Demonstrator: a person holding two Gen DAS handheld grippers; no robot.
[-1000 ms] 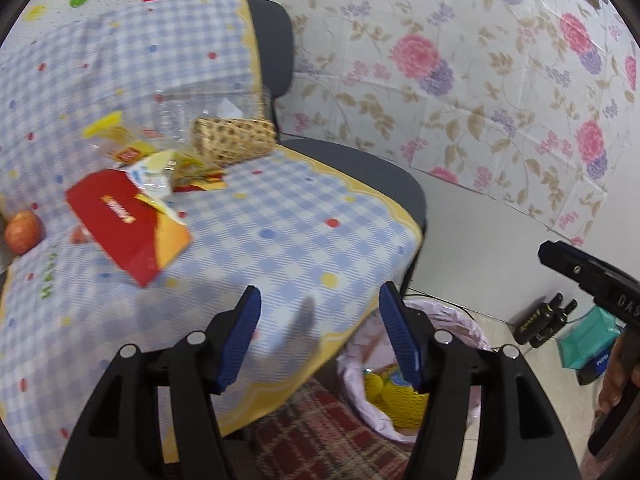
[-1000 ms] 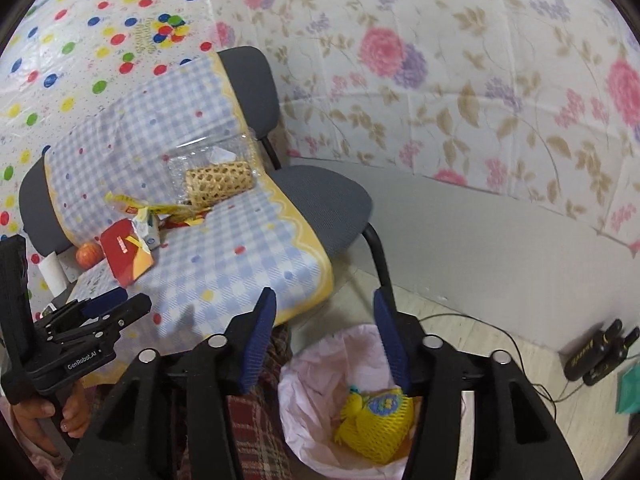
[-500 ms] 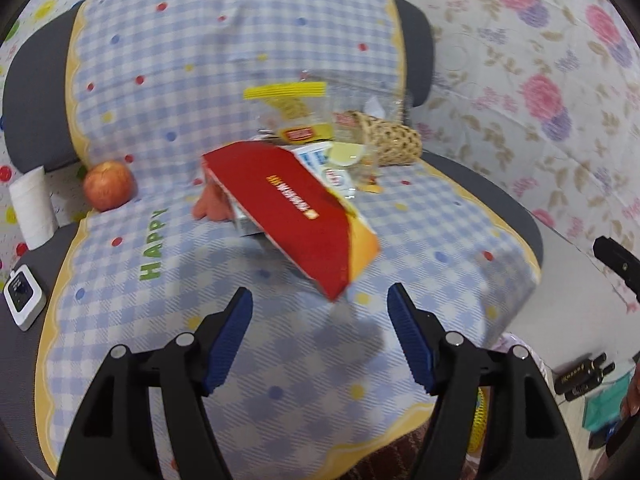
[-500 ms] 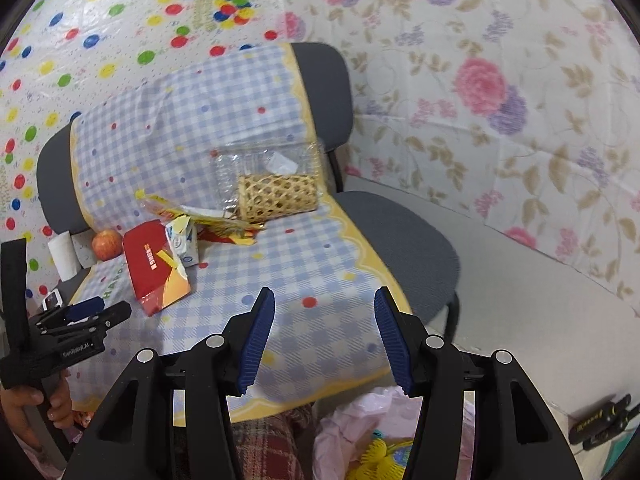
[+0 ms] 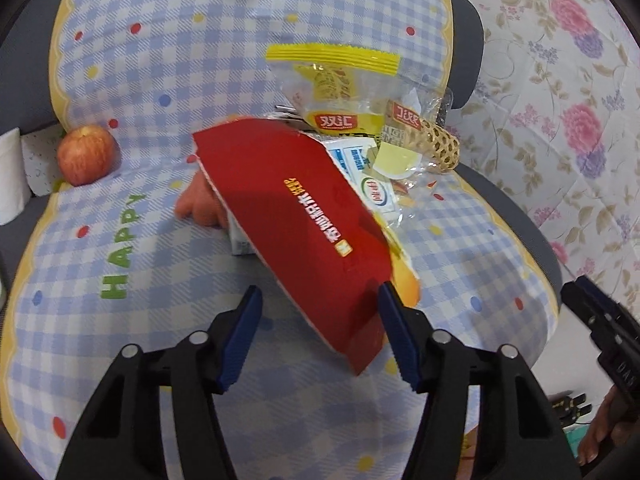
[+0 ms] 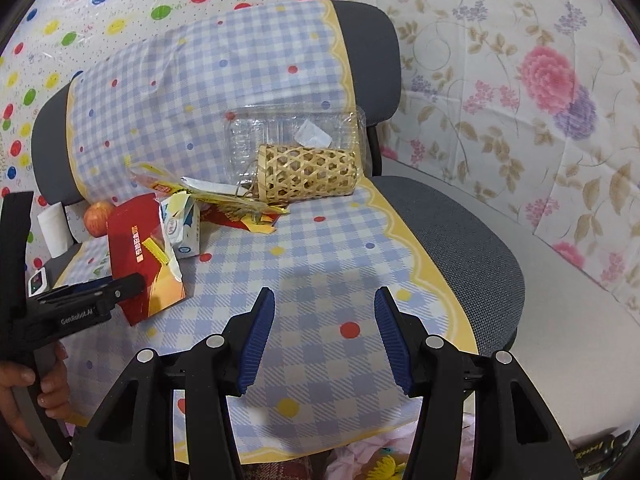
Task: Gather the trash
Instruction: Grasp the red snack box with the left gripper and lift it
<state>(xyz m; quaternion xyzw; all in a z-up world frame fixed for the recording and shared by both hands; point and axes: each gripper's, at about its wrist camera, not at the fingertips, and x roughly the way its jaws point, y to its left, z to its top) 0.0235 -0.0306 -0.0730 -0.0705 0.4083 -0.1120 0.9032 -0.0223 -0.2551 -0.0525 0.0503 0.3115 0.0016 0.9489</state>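
A red snack bag [image 5: 304, 224] lies on the checked cloth [image 5: 132, 320] over a chair seat; it also shows in the right wrist view [image 6: 140, 256]. My left gripper [image 5: 320, 320] is open, its fingers on either side of the bag's near end. Behind the bag lie a small milk carton [image 5: 368, 176], a yellow clear wrapper [image 5: 336, 88], a clear plastic tray [image 6: 288, 132] and a woven bamboo tube [image 6: 308, 176]. My right gripper [image 6: 324, 324] is open and empty above the cloth's front right.
An apple [image 5: 86, 156] and a white paper roll [image 5: 10, 184] sit at the seat's left. A small white device [image 6: 38, 282] lies at the left edge. A pink bin bag with yellow trash [image 6: 380, 464] is below the seat's front edge. Floral wall on the right.
My left gripper has swung left from over the bin and closed in on the red bag, which now sits between its fingers. My right gripper has risen from the bin to face the seat.
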